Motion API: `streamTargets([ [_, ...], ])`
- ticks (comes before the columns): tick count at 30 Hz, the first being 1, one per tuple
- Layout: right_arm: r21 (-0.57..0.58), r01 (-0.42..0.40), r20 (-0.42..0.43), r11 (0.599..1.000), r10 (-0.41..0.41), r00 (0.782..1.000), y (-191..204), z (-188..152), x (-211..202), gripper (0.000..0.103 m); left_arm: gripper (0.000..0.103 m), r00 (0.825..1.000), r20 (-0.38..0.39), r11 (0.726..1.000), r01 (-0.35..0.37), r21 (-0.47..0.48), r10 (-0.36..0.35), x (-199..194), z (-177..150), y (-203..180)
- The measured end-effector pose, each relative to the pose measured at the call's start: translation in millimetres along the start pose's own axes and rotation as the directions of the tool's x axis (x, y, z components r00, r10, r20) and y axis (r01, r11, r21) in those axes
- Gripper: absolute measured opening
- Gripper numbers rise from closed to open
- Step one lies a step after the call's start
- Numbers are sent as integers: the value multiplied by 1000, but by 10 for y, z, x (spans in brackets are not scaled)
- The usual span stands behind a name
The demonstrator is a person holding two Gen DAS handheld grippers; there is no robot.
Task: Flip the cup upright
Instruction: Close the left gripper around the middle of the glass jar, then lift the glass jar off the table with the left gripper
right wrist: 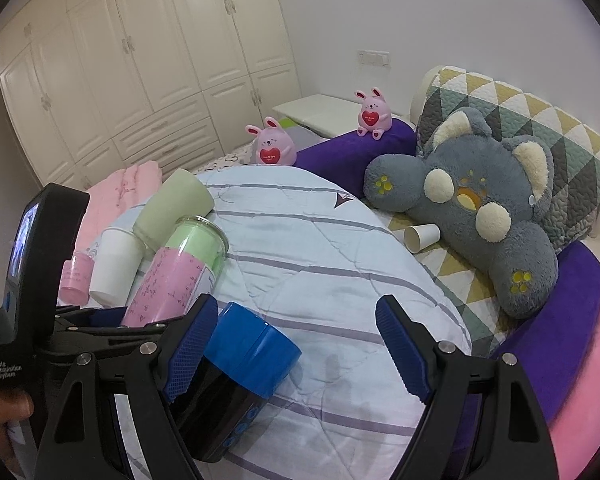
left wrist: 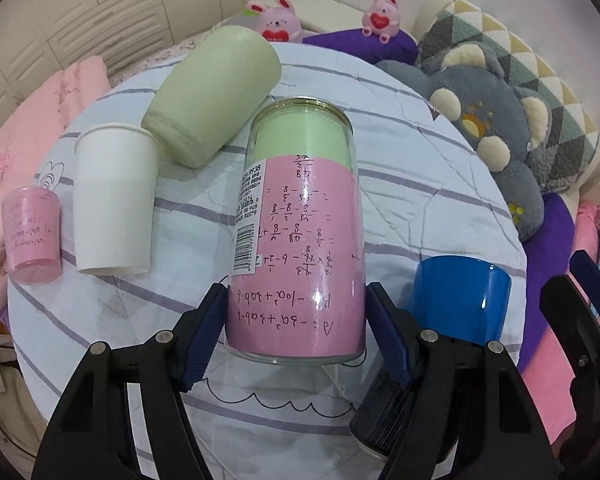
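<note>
A tall glass cup (left wrist: 300, 240) with pink and green paper inside stands upside down on the striped quilt, its writing inverted. My left gripper (left wrist: 294, 328) is open, its blue pads (left wrist: 204, 332) on either side of the cup's lower end, with small gaps. The cup also shows in the right wrist view (right wrist: 180, 268), behind the left gripper's body. My right gripper (right wrist: 296, 352) is open and empty over the quilt, its left pad beside a blue-and-black cup (right wrist: 244, 360) lying on its side.
A white paper cup (left wrist: 116, 200) and a small pink cup (left wrist: 32, 236) stand inverted at the left. A pale green cup (left wrist: 216, 92) lies behind. A grey plush toy (right wrist: 476, 208), a fallen paper cup (right wrist: 420, 236), pillows and pink bunnies (right wrist: 272, 148) lie beyond the quilt (right wrist: 320, 248).
</note>
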State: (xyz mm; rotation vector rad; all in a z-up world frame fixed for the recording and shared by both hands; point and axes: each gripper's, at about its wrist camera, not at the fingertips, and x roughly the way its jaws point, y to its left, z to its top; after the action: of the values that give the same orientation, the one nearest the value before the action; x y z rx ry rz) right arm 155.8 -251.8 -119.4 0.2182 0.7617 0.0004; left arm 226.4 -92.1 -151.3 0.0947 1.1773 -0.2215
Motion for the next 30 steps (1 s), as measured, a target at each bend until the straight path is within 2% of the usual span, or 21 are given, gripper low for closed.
streamTargets([
  [2,-2,3,1,1000,-3,1000,6,-2,-13,83,71,1000,5,999,-28,18,28,-26,-13,-12],
  [7,-20,3,2,1000,-3,1000,77,-12,-40,83,71,1000,9,999,-27,47,26,-180,-152,74],
  [17,-77,-15,5,997,16,1000,461,-125,-154,83,71,999,1,995,-51,91,51,-439,-630,412],
  [30,-124,-56,-47,991,50,998,916,-351,-219,83,72,999,7,998,-47,44,46,-593,-1051,888],
])
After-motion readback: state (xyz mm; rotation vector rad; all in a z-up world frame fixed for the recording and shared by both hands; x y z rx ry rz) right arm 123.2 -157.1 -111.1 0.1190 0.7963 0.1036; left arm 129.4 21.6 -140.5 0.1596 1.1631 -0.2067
